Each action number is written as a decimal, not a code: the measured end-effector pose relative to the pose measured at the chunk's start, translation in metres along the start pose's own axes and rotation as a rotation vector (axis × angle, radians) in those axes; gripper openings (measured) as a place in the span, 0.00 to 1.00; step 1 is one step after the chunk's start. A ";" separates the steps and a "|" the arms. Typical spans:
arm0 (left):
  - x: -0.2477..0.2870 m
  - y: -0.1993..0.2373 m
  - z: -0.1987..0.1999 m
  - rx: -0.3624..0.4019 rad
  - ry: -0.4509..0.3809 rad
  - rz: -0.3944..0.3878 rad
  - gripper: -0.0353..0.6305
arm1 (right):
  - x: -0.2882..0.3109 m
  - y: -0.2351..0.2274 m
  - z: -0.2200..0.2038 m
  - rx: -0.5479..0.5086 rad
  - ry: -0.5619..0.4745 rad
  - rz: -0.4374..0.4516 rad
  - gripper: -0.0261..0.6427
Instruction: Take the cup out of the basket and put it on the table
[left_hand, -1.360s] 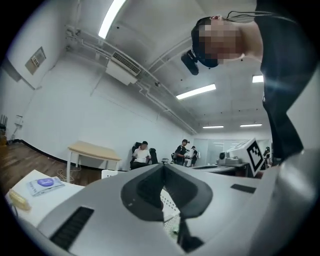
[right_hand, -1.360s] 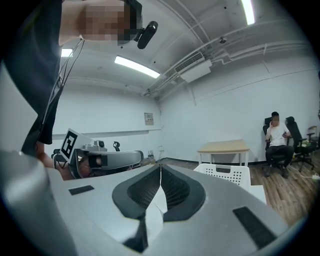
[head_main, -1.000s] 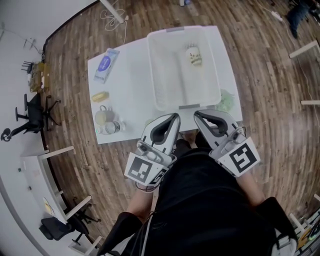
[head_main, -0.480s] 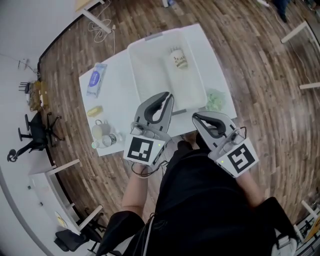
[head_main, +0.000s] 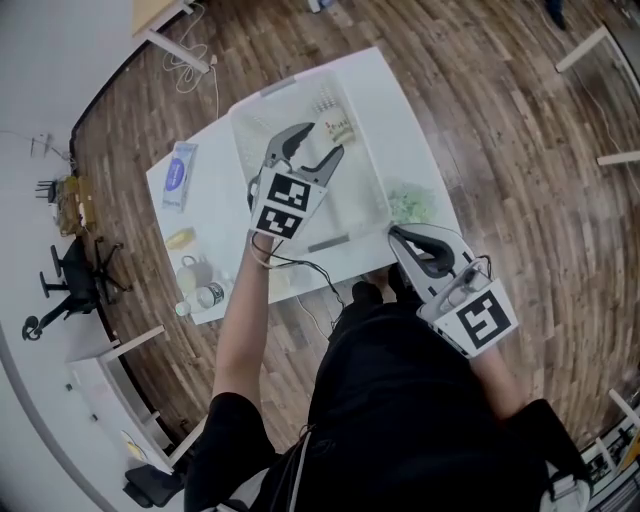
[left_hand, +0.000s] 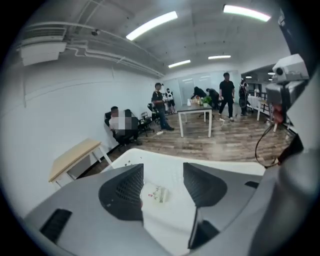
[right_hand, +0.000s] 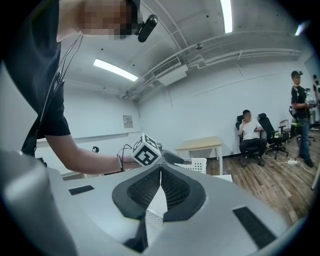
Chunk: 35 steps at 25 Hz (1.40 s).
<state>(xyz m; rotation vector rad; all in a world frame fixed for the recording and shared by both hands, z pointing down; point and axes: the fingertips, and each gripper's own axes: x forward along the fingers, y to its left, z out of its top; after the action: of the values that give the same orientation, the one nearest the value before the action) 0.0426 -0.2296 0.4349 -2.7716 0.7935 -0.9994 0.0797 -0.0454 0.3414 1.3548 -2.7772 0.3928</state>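
A white paper cup (head_main: 338, 128) with print lies on its side inside the white plastic basket (head_main: 372, 165) on the white table (head_main: 215, 205). My left gripper (head_main: 319, 142) hangs over the basket, right by the cup; its jaws are opening and hold nothing. In the left gripper view the cup (left_hand: 154, 193) lies on the basket floor, seen through the gap of the left gripper (left_hand: 163, 173), apart from both pads. My right gripper (head_main: 398, 236) is shut and empty at the table's near edge. In its own view the right gripper (right_hand: 160, 168) has its pads pressed together.
On the table left of the basket lie a blue packet (head_main: 178, 172), a yellow item (head_main: 180, 238) and small jars (head_main: 203, 285). A green item (head_main: 408, 203) sits right of the basket. People, desks and chairs stand farther back in the room (left_hand: 200, 102).
My left gripper has travelled from the table's near edge forward over the basket to the cup, and its jaws have gone from shut to open. The right gripper has stayed put.
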 end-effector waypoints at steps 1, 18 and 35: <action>0.015 0.002 -0.010 0.021 0.047 -0.019 0.45 | -0.002 -0.005 -0.001 0.005 0.003 -0.007 0.08; 0.153 0.032 -0.114 -0.065 0.408 -0.233 0.50 | -0.023 -0.070 -0.015 0.068 0.070 -0.099 0.08; 0.151 0.023 -0.116 -0.033 0.404 -0.325 0.17 | -0.010 -0.063 -0.021 0.039 0.130 -0.073 0.08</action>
<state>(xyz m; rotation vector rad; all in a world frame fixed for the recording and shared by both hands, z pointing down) 0.0591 -0.3146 0.6056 -2.8205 0.3948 -1.6522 0.1334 -0.0702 0.3739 1.3812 -2.6204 0.5150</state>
